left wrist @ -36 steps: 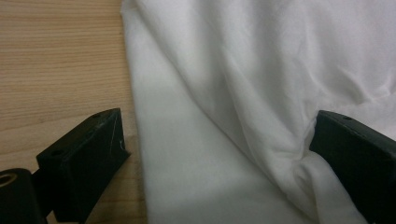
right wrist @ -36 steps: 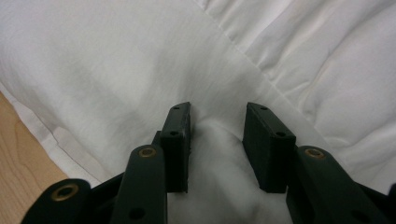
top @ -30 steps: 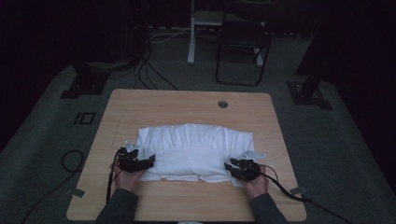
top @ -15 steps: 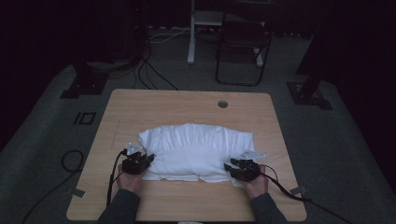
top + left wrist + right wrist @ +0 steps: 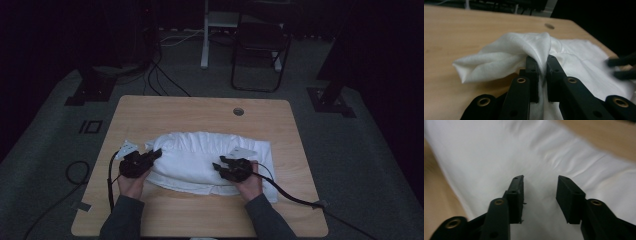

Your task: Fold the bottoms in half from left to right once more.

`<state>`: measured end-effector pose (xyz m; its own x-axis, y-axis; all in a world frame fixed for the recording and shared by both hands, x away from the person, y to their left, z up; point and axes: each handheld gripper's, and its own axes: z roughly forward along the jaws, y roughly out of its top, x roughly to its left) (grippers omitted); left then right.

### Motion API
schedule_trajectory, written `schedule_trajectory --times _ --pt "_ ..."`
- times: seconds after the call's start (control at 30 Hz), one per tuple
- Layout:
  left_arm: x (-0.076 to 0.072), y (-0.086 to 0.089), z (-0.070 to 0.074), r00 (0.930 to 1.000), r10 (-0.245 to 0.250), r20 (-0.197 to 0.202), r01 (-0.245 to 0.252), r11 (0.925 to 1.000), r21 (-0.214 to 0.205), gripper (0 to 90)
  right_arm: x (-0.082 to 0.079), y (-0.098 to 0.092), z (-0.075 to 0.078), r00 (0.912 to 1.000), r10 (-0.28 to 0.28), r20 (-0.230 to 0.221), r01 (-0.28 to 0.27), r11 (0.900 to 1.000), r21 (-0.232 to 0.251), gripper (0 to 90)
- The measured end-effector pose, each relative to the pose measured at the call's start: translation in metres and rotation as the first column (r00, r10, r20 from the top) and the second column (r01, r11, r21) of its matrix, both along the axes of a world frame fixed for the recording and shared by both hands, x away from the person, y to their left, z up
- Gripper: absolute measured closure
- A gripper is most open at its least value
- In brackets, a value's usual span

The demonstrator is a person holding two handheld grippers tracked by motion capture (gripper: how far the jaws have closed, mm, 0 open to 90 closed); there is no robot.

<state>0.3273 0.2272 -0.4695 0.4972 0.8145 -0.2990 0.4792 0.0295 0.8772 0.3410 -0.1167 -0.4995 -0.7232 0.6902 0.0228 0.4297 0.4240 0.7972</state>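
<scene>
While the left gripper (image 5: 541, 65) has just clenched on a bunched fold of the white cloth (image 5: 200, 155) at its nine o'clock edge, the right gripper (image 5: 539, 192) hovers released over it — an uneven lift could drag the cloth across the desk (image 5: 190, 112).

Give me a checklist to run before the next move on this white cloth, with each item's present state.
1. Left gripper clamped on the white cloth: ok; its jaws have just been closing and a fold is pinched between them.
2. Pinched fold lifted off the wooden table: ok, it bunches up above the tabletop.
3. Right gripper gripping cloth: not ok; its jaws stand apart above the fabric.
4. Which edge or layer the right gripper is over: cannot tell, the fabric is blurred.
5. Cloth wholly on the table in the high view: ok.
6. Trailing cable off the cloth: not ok; it lies across the cloth's right corner.
</scene>
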Motion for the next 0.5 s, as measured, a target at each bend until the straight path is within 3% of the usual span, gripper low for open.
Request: schedule_trajectory --times 0.07,0.13,0.23,0.33,0.4,0.5 --pt "0.001 -0.004 0.007 0.9994 -0.029 0.017 0.029 0.9994 -0.017 83.3 0.003 0.013 -0.024 0.9982 0.003 -0.059 -0.008 0.9962 -0.086 63.5" --pt "0.002 -0.010 0.015 0.9984 -0.038 0.042 0.038 0.9993 -0.001 83.4 -0.003 0.020 -0.033 0.9999 -0.010 0.005 0.011 0.9964 -0.085 64.8" --pt "0.003 -0.019 0.024 0.9963 -0.057 0.065 0.057 0.9984 0.001 83.4 -0.005 0.025 -0.030 0.9997 -0.022 0.006 0.022 0.9919 -0.125 65.4" --pt "0.004 -0.027 0.030 0.9938 -0.073 0.084 0.072 0.9973 0.011 83.4 -0.002 0.021 -0.024 0.9992 -0.003 -0.040 -0.002 0.9931 -0.117 61.6" --pt "0.004 -0.029 0.032 0.9928 -0.079 0.091 0.077 0.9969 0.018 83.4 0.000 0.015 -0.011 0.9984 0.018 -0.053 -0.023 0.9938 -0.109 59.5" --pt "0.006 -0.032 0.035 0.9918 -0.089 0.092 0.087 0.9960 0.020 83.4 0.009 0.002 0.014 0.9991 -0.031 0.029 0.033 0.9979 -0.057 59.8"
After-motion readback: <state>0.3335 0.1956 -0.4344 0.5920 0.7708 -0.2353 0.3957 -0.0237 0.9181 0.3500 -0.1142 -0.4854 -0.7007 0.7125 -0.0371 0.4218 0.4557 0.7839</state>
